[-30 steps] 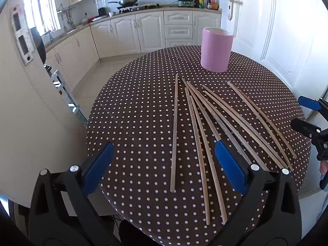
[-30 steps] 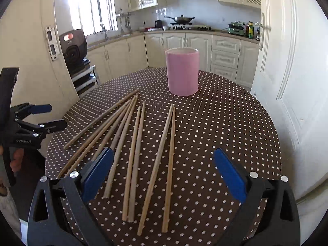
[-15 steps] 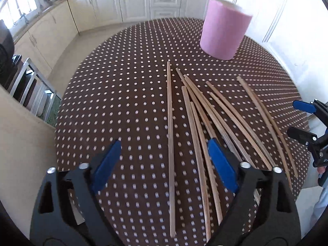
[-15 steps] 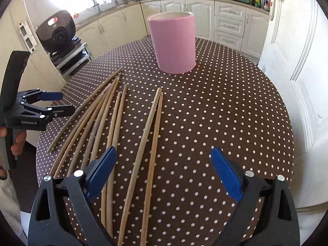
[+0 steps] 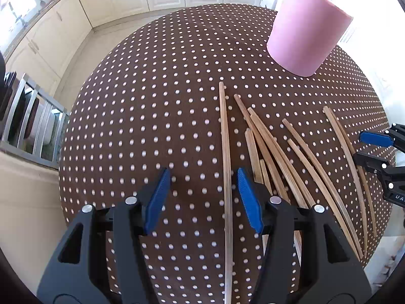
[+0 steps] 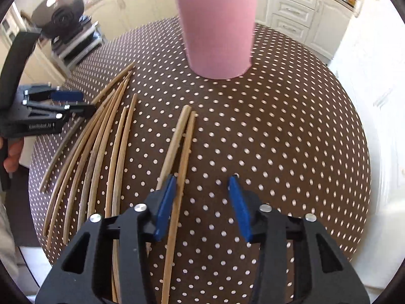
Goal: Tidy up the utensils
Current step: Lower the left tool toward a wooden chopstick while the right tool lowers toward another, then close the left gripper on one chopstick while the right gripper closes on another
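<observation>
1. Left claw (image 5: 203, 174) spread wide, grasping nothing, low over the table (image 5: 141, 116). The lone chopstick (image 5: 225, 152) runs between its blue pads, nearer the right one; likely lined up for a single pick.
2. Right claw (image 6: 201, 181) likewise released, empty. Its left pad sits over the outer pair of chopsticks (image 6: 186, 136); one stick lies inside the gap.
3. Remaining chopsticks (image 5: 291, 152) fan loosely across the table between the two claws.
4. Pink holder (image 6: 217, 30) stands upright beyond the tips, mouth up; probable destination.
</observation>
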### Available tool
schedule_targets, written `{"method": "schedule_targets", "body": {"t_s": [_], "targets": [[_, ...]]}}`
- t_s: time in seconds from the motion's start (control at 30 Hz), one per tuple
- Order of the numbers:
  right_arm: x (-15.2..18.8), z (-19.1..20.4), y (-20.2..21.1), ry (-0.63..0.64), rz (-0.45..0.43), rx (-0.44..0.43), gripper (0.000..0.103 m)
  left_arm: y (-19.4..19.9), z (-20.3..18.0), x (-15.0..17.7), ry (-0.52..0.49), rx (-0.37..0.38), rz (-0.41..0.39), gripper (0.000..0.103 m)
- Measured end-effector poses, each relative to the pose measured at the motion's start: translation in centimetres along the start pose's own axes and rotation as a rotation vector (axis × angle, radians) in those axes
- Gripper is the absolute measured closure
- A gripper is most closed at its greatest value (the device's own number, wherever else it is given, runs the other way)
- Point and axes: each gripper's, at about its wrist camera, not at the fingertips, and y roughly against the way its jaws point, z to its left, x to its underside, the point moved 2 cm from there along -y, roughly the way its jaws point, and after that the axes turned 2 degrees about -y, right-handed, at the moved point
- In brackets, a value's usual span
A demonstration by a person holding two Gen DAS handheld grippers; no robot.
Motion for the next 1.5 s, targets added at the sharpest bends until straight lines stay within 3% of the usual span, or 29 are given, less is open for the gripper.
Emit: {"method": "schedule_targets", "body": {"t_s": [0.13, 0.43, 0.73, 1.03, 1.3, 1.5], "targets": [[-1.3, 0.5, -0.5, 0.035, 0.057, 0.020, 0.078, -1.0, 0.0, -2.5, -0.008, 0.006, 0.030, 0.048], [-3.3, 0.1, -1.2, 0.022, 0.089, -0.019, 0.079, -2.5, 0.3, -3.2, -0.015, 0.014, 0.062, 0.054], [-3.4, -0.9, -1.3, 0.002, 0.081, -0.035, 0.082, -2.4, -1.2, -3.9, -0.005, 0.025, 0.048, 0.096], [-1.5, -3.1, -0.4, -0.061, 0.027, -0.068, 0.098, -1.1, -2.2, -2.4, 0.031, 0.017, -0.007, 0.097], [-1.1, -3.3, 1.3, -0.067, -0.013, -0.093, 0.099, 4.1, -3.5, -2.1, -0.002, 0.032, -0.097, 0.097], [-1.9, -3.2, 5.5, -0.075, -0.112, -0.143, 0.099, 8.7, -4.3, -2.4, -0.014, 0.064, -0.181, 0.098]]}}
